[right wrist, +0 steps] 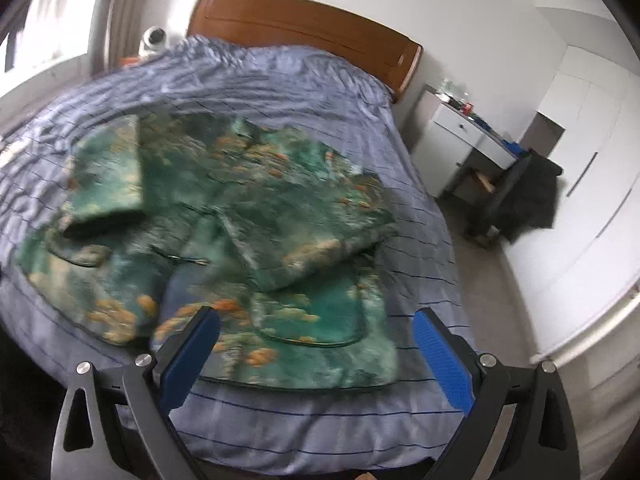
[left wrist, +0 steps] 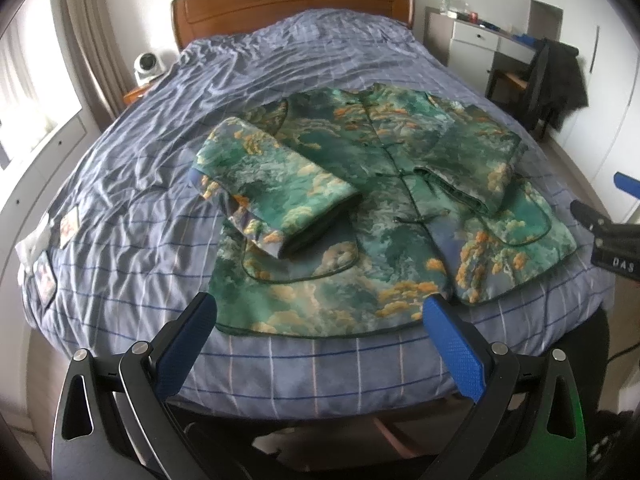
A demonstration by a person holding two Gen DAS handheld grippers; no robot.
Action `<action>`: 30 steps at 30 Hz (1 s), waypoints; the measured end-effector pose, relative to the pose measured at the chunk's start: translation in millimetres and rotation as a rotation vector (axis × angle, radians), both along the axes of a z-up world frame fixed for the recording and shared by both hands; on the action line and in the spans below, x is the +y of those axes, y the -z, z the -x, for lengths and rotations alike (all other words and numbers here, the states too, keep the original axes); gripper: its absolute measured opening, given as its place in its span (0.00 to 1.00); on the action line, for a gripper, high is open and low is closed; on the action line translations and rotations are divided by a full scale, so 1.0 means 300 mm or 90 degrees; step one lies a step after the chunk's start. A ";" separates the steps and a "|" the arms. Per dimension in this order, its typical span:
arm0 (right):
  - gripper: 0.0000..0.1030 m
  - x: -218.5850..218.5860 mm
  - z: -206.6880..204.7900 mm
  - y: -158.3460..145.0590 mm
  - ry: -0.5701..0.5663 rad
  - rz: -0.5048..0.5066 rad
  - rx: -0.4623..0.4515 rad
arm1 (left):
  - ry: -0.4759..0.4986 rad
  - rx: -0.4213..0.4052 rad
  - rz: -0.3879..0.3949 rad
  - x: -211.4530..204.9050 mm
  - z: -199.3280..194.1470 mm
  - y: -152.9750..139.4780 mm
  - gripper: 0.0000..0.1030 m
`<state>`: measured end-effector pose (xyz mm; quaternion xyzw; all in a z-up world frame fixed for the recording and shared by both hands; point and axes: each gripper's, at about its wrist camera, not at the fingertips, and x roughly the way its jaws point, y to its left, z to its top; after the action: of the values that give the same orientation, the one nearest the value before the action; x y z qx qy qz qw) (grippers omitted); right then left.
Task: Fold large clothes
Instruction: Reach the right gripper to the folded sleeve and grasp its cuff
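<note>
A green jacket with orange cloud print (left wrist: 360, 200) lies front up on the bed (left wrist: 160, 240), both sleeves folded in across its chest. In the right wrist view the jacket (right wrist: 224, 240) is blurred. My left gripper (left wrist: 320, 312) is open and empty, above the jacket's near hem. My right gripper (right wrist: 316, 324) is open and empty, over the jacket's lower right corner. The right gripper also shows at the right edge of the left wrist view (left wrist: 612, 240).
The bed has a blue striped cover and a brown wooden headboard (left wrist: 292, 4). A white desk (left wrist: 480, 40) and a chair draped in dark clothing (left wrist: 556, 80) stand to the right. A small white device (left wrist: 146, 66) sits on the nightstand at left.
</note>
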<state>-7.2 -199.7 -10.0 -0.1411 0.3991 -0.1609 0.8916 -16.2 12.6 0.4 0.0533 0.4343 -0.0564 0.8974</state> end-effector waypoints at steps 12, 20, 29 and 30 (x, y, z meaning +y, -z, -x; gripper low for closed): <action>0.96 -0.031 -0.037 0.005 0.041 0.030 0.016 | 0.014 0.034 0.044 0.000 -0.017 0.010 1.00; 0.96 -0.032 -0.040 0.008 0.047 0.036 0.018 | 0.003 0.029 0.045 0.009 -0.021 0.003 1.00; 0.96 -0.045 -0.035 0.006 0.058 0.040 0.015 | 0.002 0.027 0.039 0.010 -0.019 0.006 1.00; 0.96 -0.047 -0.034 0.006 0.059 0.040 0.015 | 0.001 0.028 0.041 0.011 -0.018 0.006 1.00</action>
<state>3.1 -213.7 -11.7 -0.1527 0.4103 -0.2126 0.8736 -10.9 15.9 -1.3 0.0239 0.4516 -0.0723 0.8890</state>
